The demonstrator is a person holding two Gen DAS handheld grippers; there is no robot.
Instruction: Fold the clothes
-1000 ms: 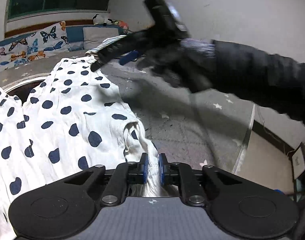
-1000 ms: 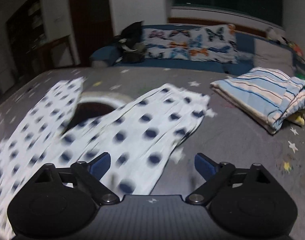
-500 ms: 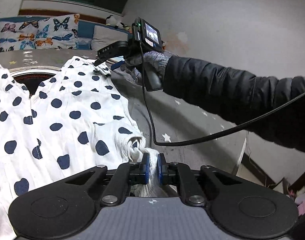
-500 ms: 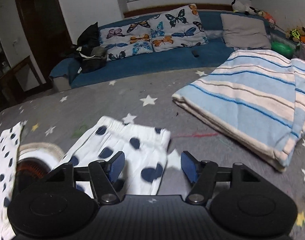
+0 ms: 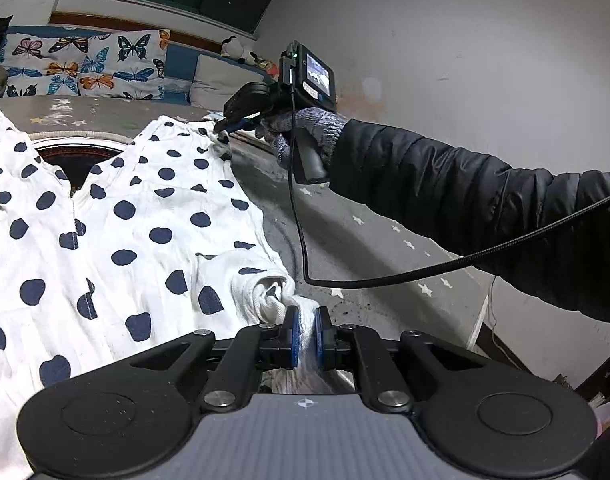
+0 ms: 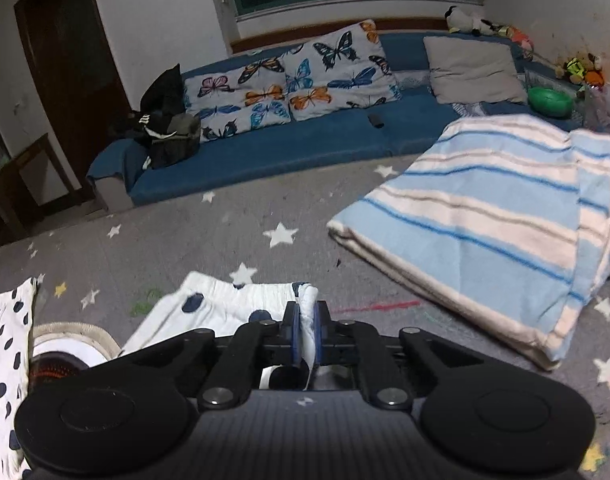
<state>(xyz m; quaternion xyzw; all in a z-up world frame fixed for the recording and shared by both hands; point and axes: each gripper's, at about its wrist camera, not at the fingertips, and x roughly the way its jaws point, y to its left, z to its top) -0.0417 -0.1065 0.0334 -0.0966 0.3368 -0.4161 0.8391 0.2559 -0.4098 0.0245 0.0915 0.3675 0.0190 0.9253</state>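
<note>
On grey star mat: polka-dot garment (image 5: 137, 216), spread flat
L gripper (image 5: 303, 330): pinching near corner (fabric bunched)
R gripper (image 6: 303, 332): clamped on far hem corner
Beside: striped blanket (image 6: 505, 216), folded

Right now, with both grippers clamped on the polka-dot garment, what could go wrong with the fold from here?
1. The left gripper pinches a bunched wad of the polka-dot garment, so creases may get folded in.
2. The right gripper holds only a thin edge at the far corner; it could slip out under tension.
3. The cable hangs low over the grey star-print surface near the cloth and might snag or drag it.
</note>
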